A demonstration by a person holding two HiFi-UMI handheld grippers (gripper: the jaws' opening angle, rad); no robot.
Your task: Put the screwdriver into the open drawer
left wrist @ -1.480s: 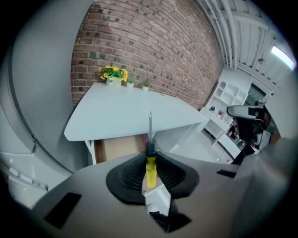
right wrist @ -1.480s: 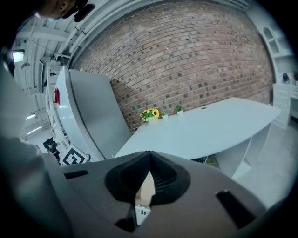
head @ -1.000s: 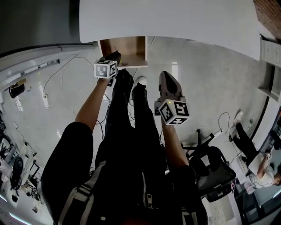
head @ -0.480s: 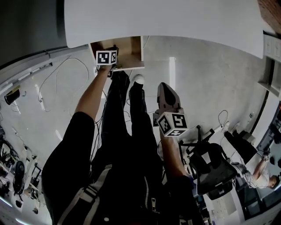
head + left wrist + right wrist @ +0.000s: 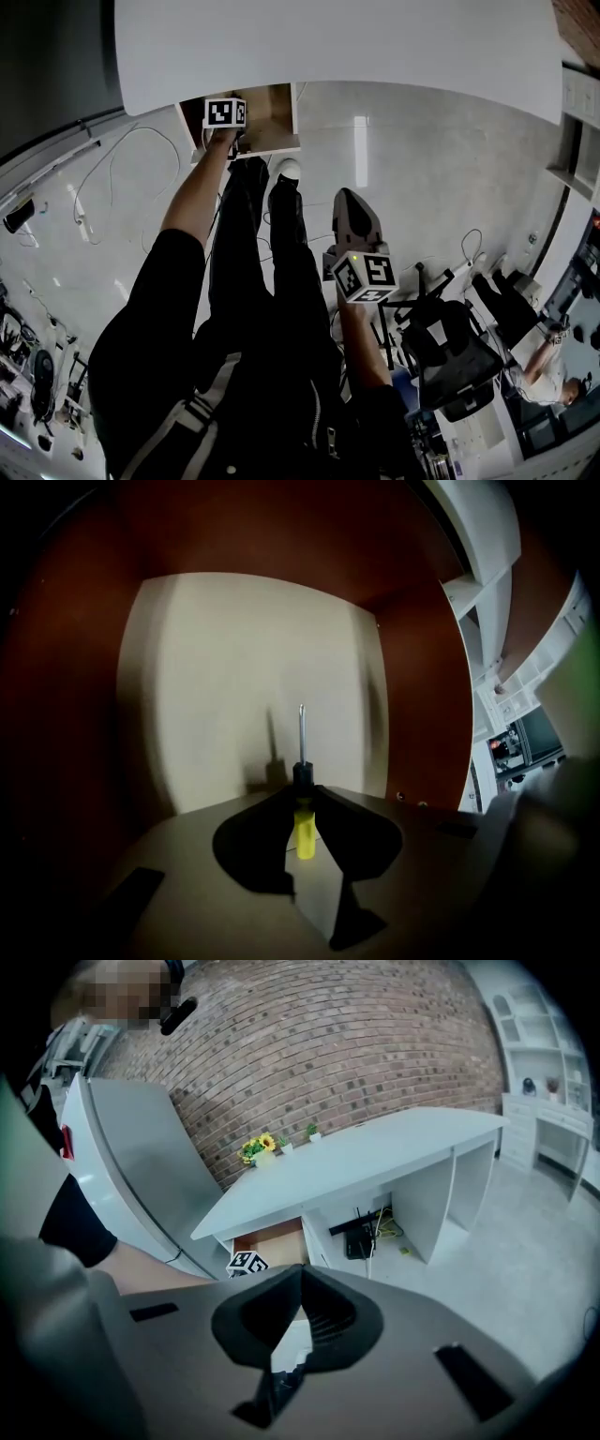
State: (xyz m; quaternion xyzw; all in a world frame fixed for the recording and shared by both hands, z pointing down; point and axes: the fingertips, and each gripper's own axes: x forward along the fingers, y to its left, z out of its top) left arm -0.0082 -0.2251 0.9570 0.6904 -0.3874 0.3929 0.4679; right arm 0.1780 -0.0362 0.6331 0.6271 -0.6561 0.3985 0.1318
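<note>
The screwdriver (image 5: 304, 825) has a yellow handle, a black collar and a thin metal shaft that points away from me. My left gripper (image 5: 303, 797) is shut on its handle. It reaches inside the open wooden drawer (image 5: 422, 677), over the drawer's pale bottom. In the head view only the left gripper's (image 5: 228, 114) marker cube shows at the drawer (image 5: 274, 117), under the white desk (image 5: 375, 47); its jaws are hidden there. My right gripper (image 5: 356, 197) hangs at mid-height in front of the person's legs, well back from the drawer. The right gripper's (image 5: 300, 1271) jaws meet with nothing between them.
A black office chair (image 5: 450, 352) stands at the right, and cables (image 5: 141, 141) trail over the floor at the left. The right gripper view shows a brick wall (image 5: 328, 1044), yellow flowers (image 5: 258, 1146) on the desk, a grey cabinet (image 5: 131, 1166) and white shelves (image 5: 553, 1101).
My left gripper has moved forward with the screwdriver, from the drawer's front edge into the drawer. The right gripper has sunk a little toward the person.
</note>
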